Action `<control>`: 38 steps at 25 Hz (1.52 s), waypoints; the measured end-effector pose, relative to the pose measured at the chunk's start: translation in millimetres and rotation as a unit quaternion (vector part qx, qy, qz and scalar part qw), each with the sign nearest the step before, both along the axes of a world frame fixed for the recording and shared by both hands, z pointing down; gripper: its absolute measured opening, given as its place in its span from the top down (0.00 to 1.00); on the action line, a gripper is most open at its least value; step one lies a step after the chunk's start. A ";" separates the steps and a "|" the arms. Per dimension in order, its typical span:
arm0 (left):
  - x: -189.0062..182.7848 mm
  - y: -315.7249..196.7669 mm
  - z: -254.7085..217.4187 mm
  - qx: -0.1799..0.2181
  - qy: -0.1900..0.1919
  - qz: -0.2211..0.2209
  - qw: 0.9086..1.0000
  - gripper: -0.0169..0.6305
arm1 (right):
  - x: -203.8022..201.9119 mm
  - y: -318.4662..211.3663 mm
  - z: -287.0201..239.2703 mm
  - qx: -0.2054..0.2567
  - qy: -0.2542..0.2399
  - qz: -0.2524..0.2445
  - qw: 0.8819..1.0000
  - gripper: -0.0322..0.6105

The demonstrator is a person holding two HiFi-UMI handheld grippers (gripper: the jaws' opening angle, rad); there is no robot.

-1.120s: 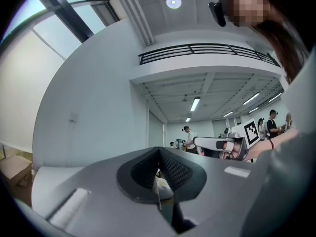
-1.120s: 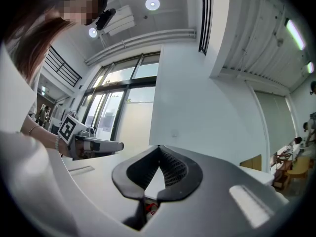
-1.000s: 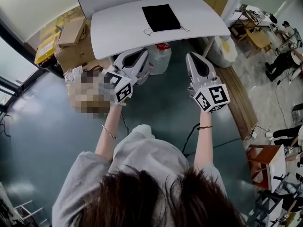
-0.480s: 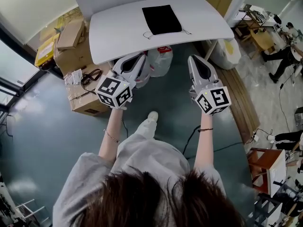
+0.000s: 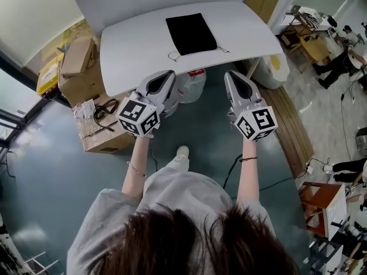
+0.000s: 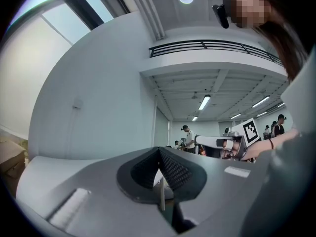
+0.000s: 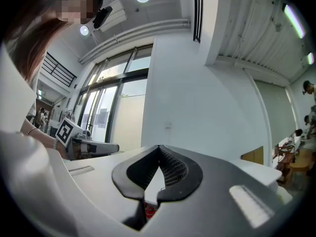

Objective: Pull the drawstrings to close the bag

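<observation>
A flat black drawstring bag [image 5: 191, 33] lies on the white table [image 5: 132, 56], with thin cord loops at its near corners, one on the left [image 5: 174, 55] and one on the right [image 5: 222, 49]. My left gripper [image 5: 170, 73] is held in the air short of the table's near edge, shut and empty. My right gripper [image 5: 230, 74] hovers level with it, also shut and empty. In the left gripper view the jaws [image 6: 159, 150] meet tip to tip, tilted up at the ceiling. The right gripper view shows its jaws [image 7: 159, 147] closed the same way.
Cardboard boxes [image 5: 73, 62] stand on the floor left of the table, another [image 5: 100, 133] nearer me. A white plastic bag [image 5: 192, 85] sits under the table edge and a white sack [image 5: 269, 67] at its right end. People [image 5: 335, 62] are at the far right.
The person has stepped closer to the table, and both grippers now sit nearer its front edge. Both stay shut and empty.
</observation>
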State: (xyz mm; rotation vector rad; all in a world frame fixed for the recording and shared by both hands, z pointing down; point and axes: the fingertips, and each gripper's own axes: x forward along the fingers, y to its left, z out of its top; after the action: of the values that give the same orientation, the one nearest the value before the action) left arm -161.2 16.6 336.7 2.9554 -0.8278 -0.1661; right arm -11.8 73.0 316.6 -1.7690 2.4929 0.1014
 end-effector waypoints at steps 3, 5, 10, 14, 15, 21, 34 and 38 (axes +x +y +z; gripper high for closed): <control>8.3 -24.6 2.1 -0.003 0.004 0.007 1.000 0.98 | 5.8 -24.7 4.4 -0.006 0.000 0.002 1.000 0.93; 14.9 -39.3 5.8 -0.007 0.004 0.014 1.000 0.98 | 9.0 -39.3 7.8 -0.011 -0.001 0.004 1.000 0.93; 29.0 -75.2 13.5 -0.017 0.007 0.024 1.000 0.98 | 18.0 -73.6 14.4 -0.024 0.001 0.011 1.000 0.93; 36.1 -94.5 20.1 -0.027 0.011 0.032 0.999 0.98 | 26.8 -92.4 20.4 -0.037 0.002 0.019 0.999 0.93; 36.3 -98.7 21.7 -0.029 0.012 0.031 0.999 0.98 | 28.2 -97.1 21.5 -0.040 0.004 0.020 0.999 0.93; 39.2 -121.9 26.1 -0.036 0.011 0.025 0.999 0.98 | 32.2 -124.3 20.4 -0.044 0.010 0.017 0.999 0.93; 56.9 -168.0 41.9 -0.046 -0.001 -0.029 0.999 0.98 | 71.3 -178.7 38.6 -0.055 0.000 -0.011 0.998 0.93; 70.3 -193.0 36.7 -0.041 0.002 -0.056 0.998 0.98 | 89.6 -207.1 38.9 -0.057 -0.004 -0.031 0.998 0.93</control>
State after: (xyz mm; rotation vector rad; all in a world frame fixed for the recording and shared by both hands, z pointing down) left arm -90.8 -176.4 373.4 2.8337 -0.9748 -0.1394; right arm 77.8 -134.1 355.5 -1.7259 2.5924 -0.0527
